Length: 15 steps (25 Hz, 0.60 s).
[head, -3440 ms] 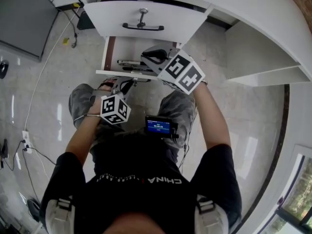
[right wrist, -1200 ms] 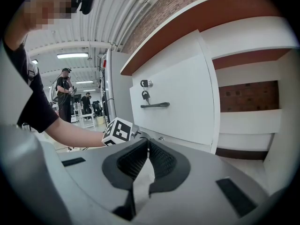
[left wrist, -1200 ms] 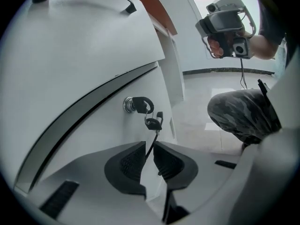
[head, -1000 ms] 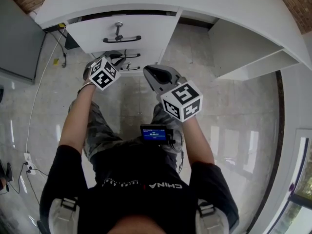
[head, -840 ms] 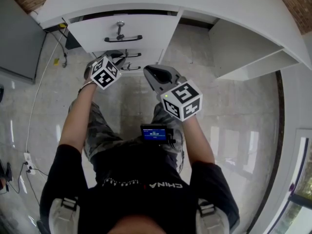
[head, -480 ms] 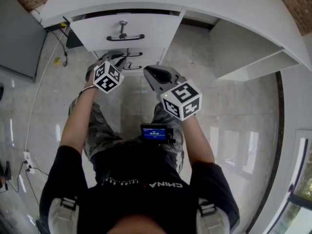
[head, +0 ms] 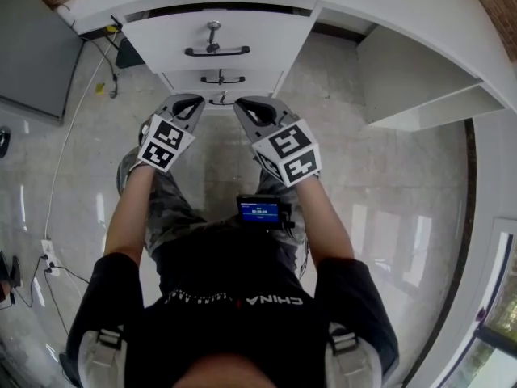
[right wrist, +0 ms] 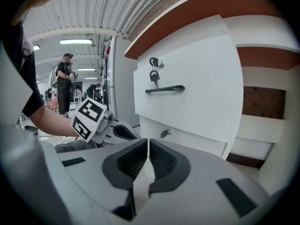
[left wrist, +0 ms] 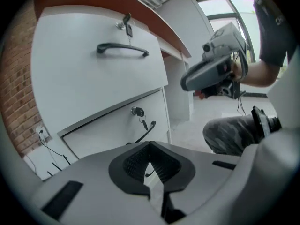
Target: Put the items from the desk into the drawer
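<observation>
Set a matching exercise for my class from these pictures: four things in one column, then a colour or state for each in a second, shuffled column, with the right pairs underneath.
Column A
1. upper drawer handle
2. left gripper
3. waist device screen
4. desk top

Column B
a. lit blue
b. white, with a curved edge
c. black bar
d. jaws together, nothing between them

Pairs: 1-c, 2-d, 3-a, 4-b
</observation>
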Available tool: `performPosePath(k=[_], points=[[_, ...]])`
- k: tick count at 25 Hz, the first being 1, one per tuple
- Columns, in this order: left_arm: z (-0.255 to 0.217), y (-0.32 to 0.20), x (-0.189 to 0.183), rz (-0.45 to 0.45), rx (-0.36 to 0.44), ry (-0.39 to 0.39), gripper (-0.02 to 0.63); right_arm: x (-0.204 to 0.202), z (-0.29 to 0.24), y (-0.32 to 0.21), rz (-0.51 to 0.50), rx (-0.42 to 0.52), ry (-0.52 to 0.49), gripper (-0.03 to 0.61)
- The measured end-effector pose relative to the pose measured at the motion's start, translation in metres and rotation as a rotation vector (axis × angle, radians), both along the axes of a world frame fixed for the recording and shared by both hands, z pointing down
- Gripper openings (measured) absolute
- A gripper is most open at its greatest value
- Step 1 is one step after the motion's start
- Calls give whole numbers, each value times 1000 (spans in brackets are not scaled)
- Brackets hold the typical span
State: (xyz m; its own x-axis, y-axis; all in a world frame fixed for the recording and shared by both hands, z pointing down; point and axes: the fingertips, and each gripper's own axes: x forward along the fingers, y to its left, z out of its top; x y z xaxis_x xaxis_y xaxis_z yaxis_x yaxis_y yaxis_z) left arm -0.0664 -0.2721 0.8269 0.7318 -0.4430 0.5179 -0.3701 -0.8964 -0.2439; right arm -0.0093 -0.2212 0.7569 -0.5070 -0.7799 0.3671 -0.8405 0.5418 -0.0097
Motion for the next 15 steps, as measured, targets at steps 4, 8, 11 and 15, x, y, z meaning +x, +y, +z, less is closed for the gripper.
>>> performPosePath(k=[4, 8, 11, 15], points=[[-19, 15, -13, -28, -46, 100, 12, -7, 8, -3, -11, -9, 20, 25], [-14, 20, -19, -32, -81, 113, 12, -9, 15, -4, -12, -18, 25, 25], [-12, 20, -19, -29, -88, 122, 12, -10, 18, -3, -13, -28, 31, 25], [-14, 18, -17, -18, -88, 137, 12, -9, 24, -4, -8, -35, 42, 25]])
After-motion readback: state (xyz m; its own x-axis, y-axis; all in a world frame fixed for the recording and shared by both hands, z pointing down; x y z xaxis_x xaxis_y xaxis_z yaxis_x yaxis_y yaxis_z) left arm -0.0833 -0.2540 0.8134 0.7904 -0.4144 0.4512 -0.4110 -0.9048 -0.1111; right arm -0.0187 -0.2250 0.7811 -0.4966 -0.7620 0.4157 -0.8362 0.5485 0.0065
